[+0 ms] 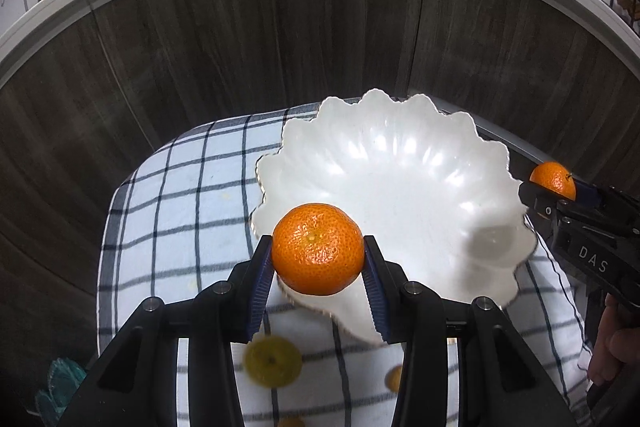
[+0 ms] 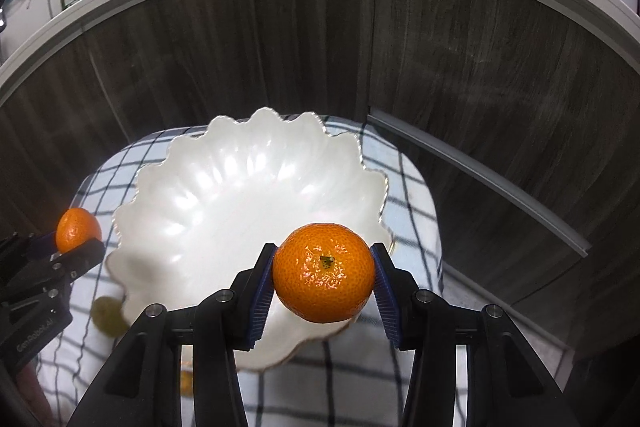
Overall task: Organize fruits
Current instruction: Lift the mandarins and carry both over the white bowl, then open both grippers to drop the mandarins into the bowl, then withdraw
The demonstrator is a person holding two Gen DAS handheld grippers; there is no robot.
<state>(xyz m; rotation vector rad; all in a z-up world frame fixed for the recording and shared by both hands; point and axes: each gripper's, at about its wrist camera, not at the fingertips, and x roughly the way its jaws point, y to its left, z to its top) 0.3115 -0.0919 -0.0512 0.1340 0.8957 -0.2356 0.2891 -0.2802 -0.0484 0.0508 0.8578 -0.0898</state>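
1. The checked cloth (image 1: 180, 227) covers the surface under everything; whether that is a tabletop I cannot tell. On it, near the jaws, lie a blurred yellow-green fruit (image 1: 273, 361) and a smaller orange fruit (image 1: 395, 378).
2. The white scalloped bowl (image 1: 400, 163) stands on the cloth and looks empty: nothing shows inside it in either view.
3. The left gripper (image 1: 318, 259) has its jaws closed onto a mandarin (image 1: 318, 249), held above the bowl's near rim.
4. The right gripper (image 2: 324, 273) likewise clamps a second mandarin (image 2: 324, 271), stem up, over the bowl's near right edge.
5. The step in hand appears to be carrying both fruits to the bowl. The next move calls for lowering each toward the bowl's middle, one at a time so the jaws do not collide, then opening gently so the fruit does not roll out.
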